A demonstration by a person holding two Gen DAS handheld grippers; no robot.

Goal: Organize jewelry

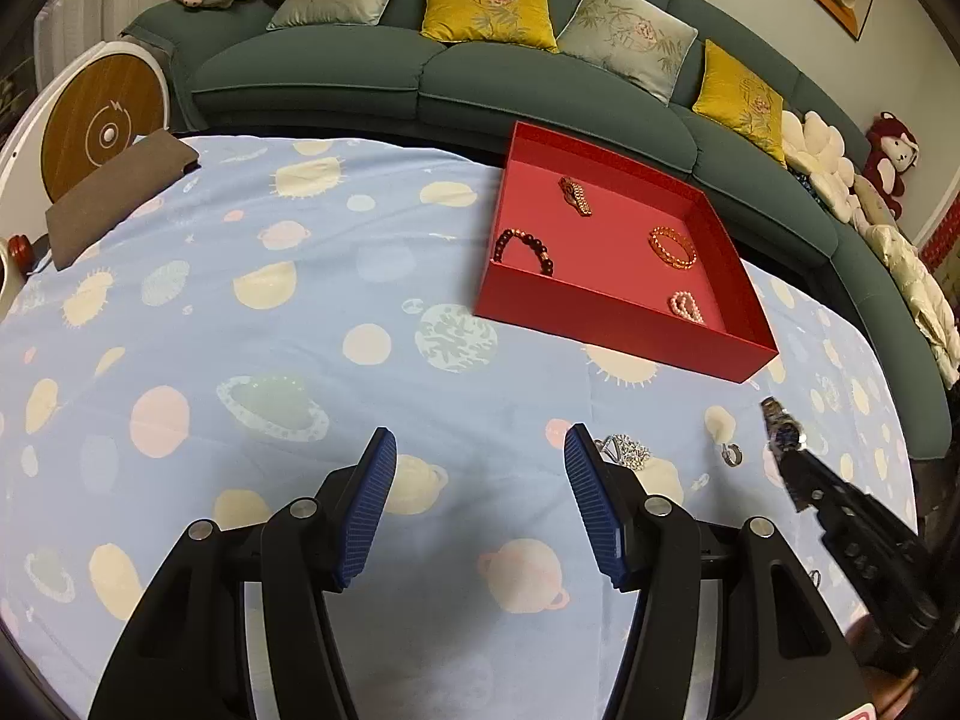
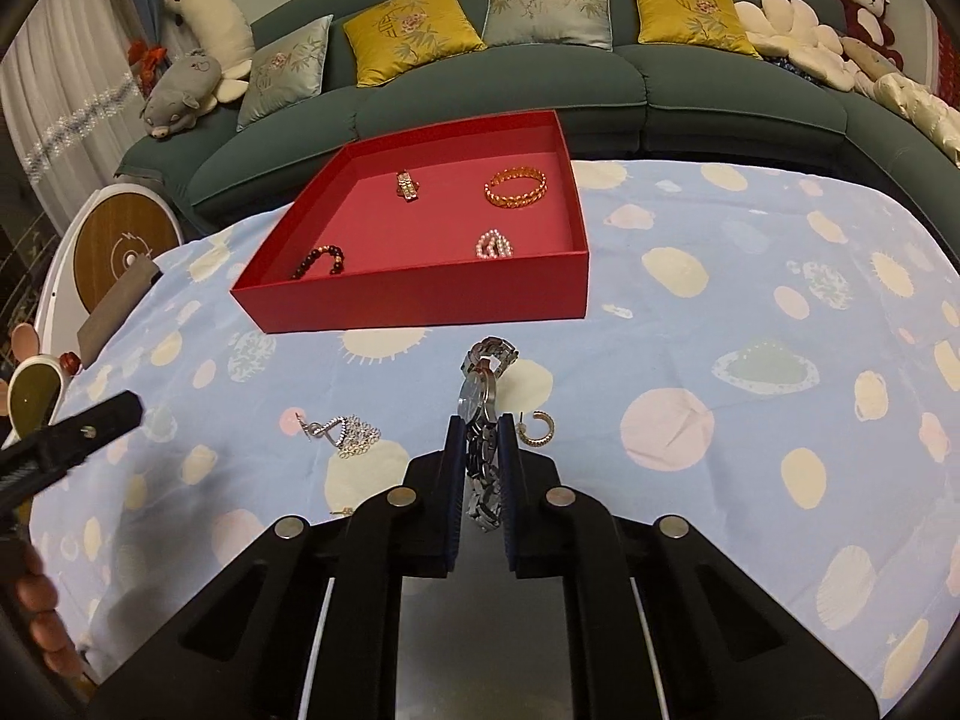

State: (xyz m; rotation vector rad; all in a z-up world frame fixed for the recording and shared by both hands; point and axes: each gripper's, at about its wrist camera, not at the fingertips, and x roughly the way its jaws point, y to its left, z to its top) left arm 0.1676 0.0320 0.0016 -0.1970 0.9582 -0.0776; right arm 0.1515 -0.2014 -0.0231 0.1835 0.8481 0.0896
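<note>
I see a blue tablecloth (image 2: 720, 252) printed with planets under everything. Behind it, at twelve o'clock, a dark green sofa (image 2: 456, 90) carries yellow cushions (image 2: 411, 30) and pale embroidered ones. At ten o'clock lies a grey plush pig (image 2: 180, 93); at two, a red plush monkey (image 2: 864, 0). A round wooden-faced disc (image 2: 123, 249) stands at nine.

No legible text, brand or number found in either view. The round wooden panel (image 1: 105, 126) bears a small lightning-bolt sign above its centre button; the yellow cushion (image 1: 486, 0) carries a circular embroidered emblem (characters unreadable).
</note>
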